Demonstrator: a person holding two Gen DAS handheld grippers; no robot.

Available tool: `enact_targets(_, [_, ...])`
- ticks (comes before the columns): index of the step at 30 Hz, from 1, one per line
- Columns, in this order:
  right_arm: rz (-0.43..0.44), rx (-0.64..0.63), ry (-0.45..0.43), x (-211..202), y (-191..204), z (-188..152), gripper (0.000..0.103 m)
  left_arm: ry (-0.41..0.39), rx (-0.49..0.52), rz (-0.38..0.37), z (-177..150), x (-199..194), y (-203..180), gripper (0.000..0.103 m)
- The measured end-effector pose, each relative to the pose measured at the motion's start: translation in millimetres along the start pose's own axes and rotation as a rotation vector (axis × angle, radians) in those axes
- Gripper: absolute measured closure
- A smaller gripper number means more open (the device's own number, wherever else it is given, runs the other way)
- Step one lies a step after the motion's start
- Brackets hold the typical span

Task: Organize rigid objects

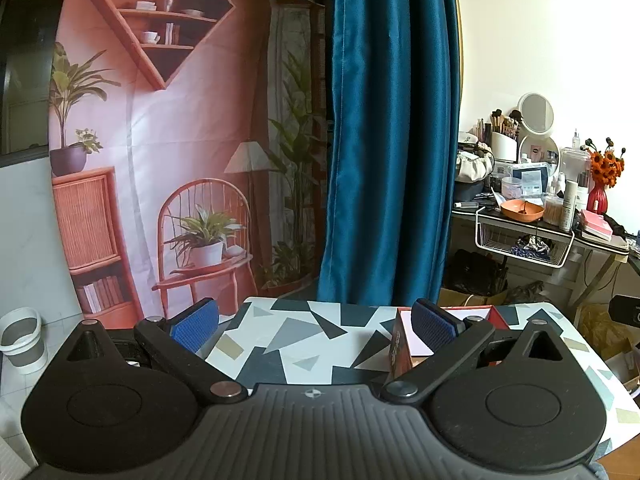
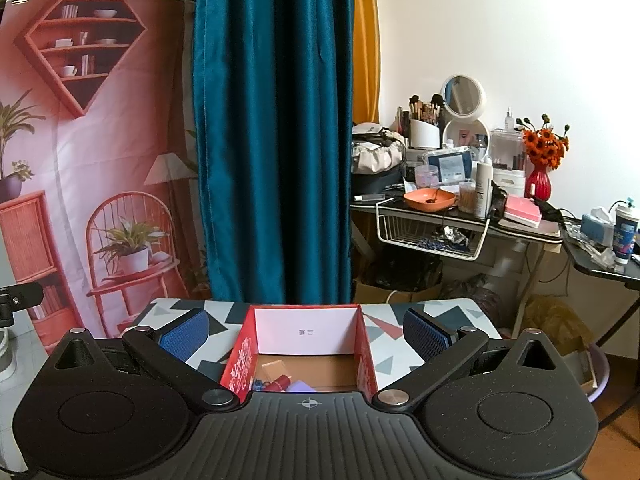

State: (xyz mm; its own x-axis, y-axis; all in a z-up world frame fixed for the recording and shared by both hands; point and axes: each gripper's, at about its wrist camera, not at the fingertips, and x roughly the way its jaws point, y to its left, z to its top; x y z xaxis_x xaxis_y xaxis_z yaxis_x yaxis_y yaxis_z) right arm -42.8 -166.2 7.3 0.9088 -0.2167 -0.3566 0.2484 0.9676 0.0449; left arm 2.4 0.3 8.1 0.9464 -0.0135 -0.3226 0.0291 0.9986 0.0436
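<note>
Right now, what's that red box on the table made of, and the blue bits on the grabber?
The red box looks like cardboard: brown matte floor inside, thin flat walls, glossy printed red outside. The blue pads on the right gripper seem rubbery, with a fine grid texture, though that's a guess.

Box (image 2: 304, 360): small print on white inner card; red side lettering; neither legible.

Both views daylit, soft and even; the plain white wall (image 2: 500, 40) upper right runs bright, near blown out. Strong fisheye bend: the hanging teal fabric curtain (image 1: 392, 120) bows, corners vignette black. Focus sharp, no motion blur; shadows faint.
</note>
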Motion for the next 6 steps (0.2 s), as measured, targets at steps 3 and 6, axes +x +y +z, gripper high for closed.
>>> enact_targets(3, [0.000,0.000,0.001,-0.1,0.1,-0.2,0.000,-0.002,-0.003,0.001,0.4,-0.6,0.5,0.000])
enact_targets(6, [-0.001,-0.002,0.000,0.0,-0.1,0.1,0.000,-0.004,-0.005,0.004,0.2,-0.8,0.9,0.000])
